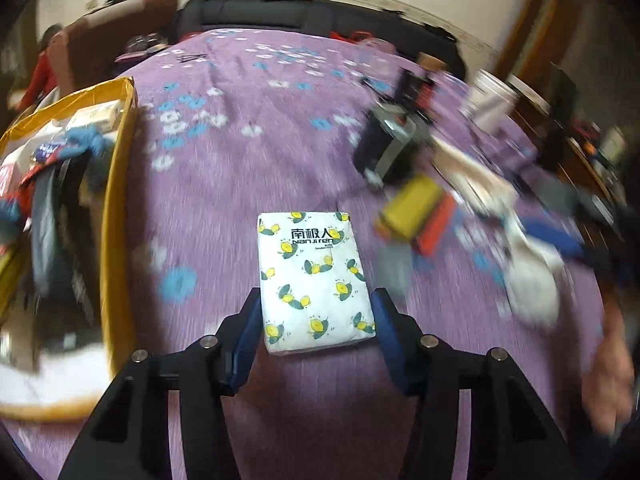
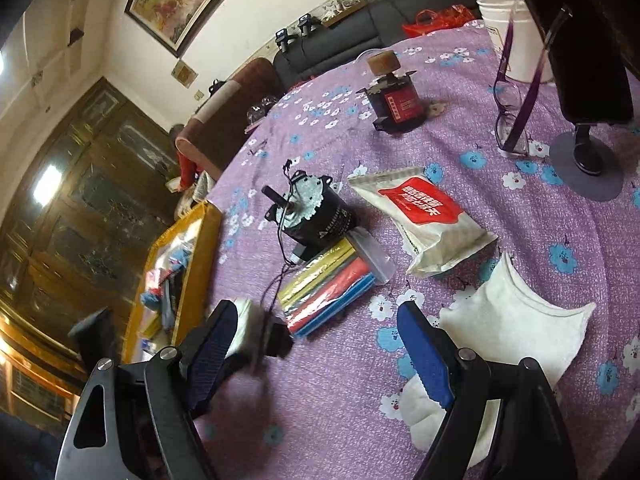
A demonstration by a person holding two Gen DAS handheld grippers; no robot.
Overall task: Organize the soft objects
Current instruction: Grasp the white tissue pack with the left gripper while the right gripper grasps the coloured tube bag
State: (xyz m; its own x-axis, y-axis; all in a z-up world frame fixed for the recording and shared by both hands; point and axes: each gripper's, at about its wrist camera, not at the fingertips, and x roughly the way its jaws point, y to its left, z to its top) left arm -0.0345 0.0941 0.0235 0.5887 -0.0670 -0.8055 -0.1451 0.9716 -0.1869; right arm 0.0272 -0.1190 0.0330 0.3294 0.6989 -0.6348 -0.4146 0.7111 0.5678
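The left claw [image 1: 316, 320] brackets the tissue pack [image 1: 314, 280] at lower centre, pads seemingly touching; next, lift toward the box [image 1: 118, 216]. Right claw [image 2: 320, 344] gapes, empty.

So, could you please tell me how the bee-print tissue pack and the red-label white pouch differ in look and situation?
The bee-print tissue pack is a flat rectangle with yellow bees; the red-label white pouch is puffier, with a crimped end and one red panel. The tissue pack sits between the left gripper fingers; the pouch lies free on the cloth, untouched by the right gripper, which is open. Both are white, soft packs on the purple flowered cloth.
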